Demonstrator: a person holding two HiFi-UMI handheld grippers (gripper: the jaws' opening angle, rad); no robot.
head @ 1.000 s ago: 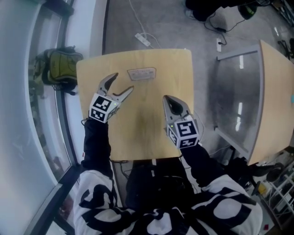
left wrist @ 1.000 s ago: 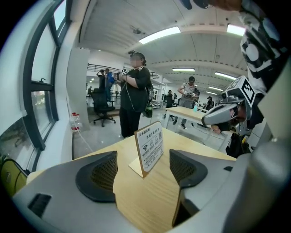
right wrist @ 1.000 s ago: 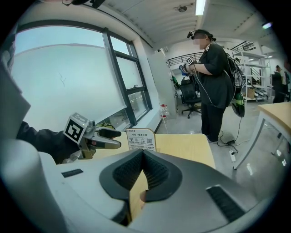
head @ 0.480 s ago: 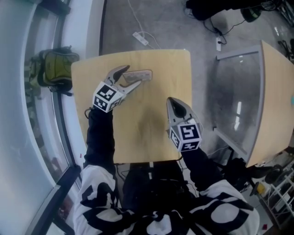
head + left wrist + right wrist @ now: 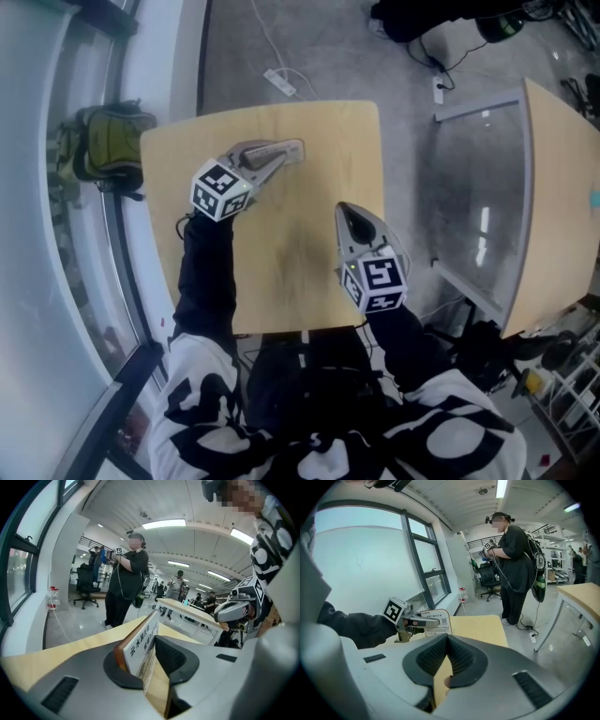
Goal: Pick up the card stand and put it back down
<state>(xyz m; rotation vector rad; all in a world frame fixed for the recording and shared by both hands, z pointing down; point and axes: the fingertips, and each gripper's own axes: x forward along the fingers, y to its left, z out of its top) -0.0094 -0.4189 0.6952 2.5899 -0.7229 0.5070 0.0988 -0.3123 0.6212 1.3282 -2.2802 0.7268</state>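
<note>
The card stand is a small upright sign with printed text on a wooden base, at the far left part of the light wooden table. My left gripper has its jaws closing around it. In the left gripper view the card stand sits between the two pads, which touch its sides. It still appears to rest on the table. My right gripper hovers over the table's right half, shut with nothing in it. The right gripper view shows the card stand and the left gripper ahead.
A green backpack lies on the floor left of the table, by the window. A power strip and cable lie on the floor beyond. A second wooden table stands to the right. A person stands nearby.
My left gripper moved forward to the card stand with wide jaws, then its jaws closed around the stand. The right gripper stayed about where it was.
</note>
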